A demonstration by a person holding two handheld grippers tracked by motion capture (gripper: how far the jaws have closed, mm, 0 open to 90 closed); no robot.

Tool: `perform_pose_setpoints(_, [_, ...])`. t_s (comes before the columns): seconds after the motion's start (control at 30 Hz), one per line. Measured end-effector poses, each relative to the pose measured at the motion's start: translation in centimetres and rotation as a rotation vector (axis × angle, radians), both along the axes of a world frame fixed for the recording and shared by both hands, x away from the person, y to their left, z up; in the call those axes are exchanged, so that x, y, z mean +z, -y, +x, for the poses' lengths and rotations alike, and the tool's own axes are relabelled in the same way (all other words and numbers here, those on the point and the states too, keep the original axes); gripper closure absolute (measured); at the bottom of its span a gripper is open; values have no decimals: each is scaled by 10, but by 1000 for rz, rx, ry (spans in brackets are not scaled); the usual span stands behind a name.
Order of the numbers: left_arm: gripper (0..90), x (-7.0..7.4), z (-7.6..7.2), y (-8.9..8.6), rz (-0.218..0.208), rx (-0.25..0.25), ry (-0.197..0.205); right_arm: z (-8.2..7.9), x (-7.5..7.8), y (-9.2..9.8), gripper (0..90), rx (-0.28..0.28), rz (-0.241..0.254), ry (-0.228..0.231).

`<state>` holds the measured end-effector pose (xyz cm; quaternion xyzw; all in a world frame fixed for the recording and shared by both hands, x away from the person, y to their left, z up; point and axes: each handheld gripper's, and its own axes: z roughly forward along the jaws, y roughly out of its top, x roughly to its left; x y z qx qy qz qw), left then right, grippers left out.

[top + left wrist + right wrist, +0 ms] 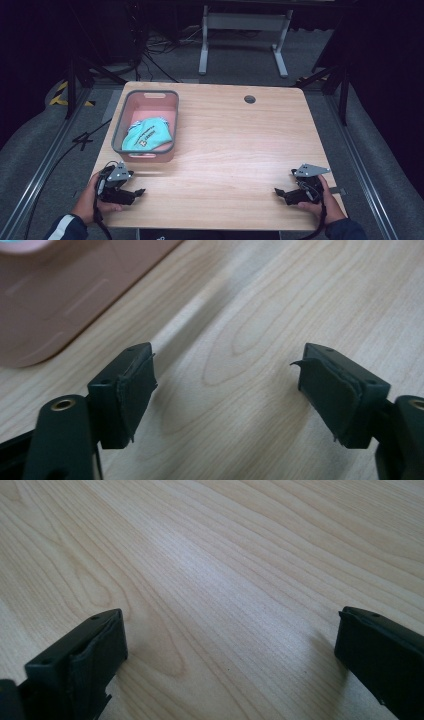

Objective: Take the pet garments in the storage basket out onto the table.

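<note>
Worktop (235, 145) is light wood with a round grommet hole (249, 99) near the far edge.

Pink bin (146, 125) with a grey rim sits at the far-left part of the worktop. Inside it lies a teal cloth item (147, 135) with a white label and print; the text is too small to read. It lies toward the bin's near end, leaving the pink floor bare at the far end.

Left tongs (137, 192), held by the left hand (87, 200), rest low at the near-left corner, just in front of the bin, tips pointing toward the worktop's middle. In the left gripper view the jaws are spread wide with bare wood between them, nothing pinched; the pad (135, 395) looks frayed at the edge, and the bin wall (55, 305) shows at upper left.

Right tongs (278, 192), held by the right hand (320, 202), sit at the near-right corner, tips pointing inward toward the left tongs, well apart from them. In the right gripper view the jaws are spread wide, empty, over bare wood grain.

Grey triangular plate tops each unit. Floor beyond is grey carpet with cables and a white frame (242, 30).
</note>
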<state>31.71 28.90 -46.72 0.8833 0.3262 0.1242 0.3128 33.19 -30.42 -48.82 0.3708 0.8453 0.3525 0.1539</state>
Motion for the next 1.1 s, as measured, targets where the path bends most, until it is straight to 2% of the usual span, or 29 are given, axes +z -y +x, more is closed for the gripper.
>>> perform_pose_setpoints(0.07, [199,3,0,-2,-7,24,4,0,0,0,6,0,0,0])
perform_pose_setpoints(0.2, [197,11,-2,-3,-30,20,26,0,0,0,6,0,0,0])
perform_pose_setpoints(0.3, [197,18,-4,-2,-21,18,48,0,0,0,6,0,0,0])
perform_pose_setpoints(0.4, [223,25,-5,-2,-35,0,67,0,0,0,6,0,0,0])
perform_pose_setpoints(0.43, [223,27,-6,-2,-52,-4,70,0,0,0,6,0,0,0])
perform_pose_setpoints(0.47, [223,31,-6,-1,-45,1,80,0,0,0,6,0,0,-1])
perform_pose_setpoints(0.6, [221,35,-6,0,-66,4,89,0,0,0,6,0,0,0])
perform_pose_setpoints(0.63, [221,36,-5,0,-52,-1,99,0,0,0,6,0,0,0])
perform_pose_setpoints(0.8, [221,42,-6,-1,-60,7,107,0,0,0,6,0,0,-1])
perform_pose_setpoints(0.93, [221,52,-5,-1,-79,27,130,0,0,0,6,0,0,0])
perform_pose_setpoints(1.0, [221,57,-5,-2,-70,23,140,0,0,0,6,0,0,-1])
perform_pose_setpoints(1.1, [221,65,-3,-4,-79,23,158,0,0,0,6,0,1,-1])
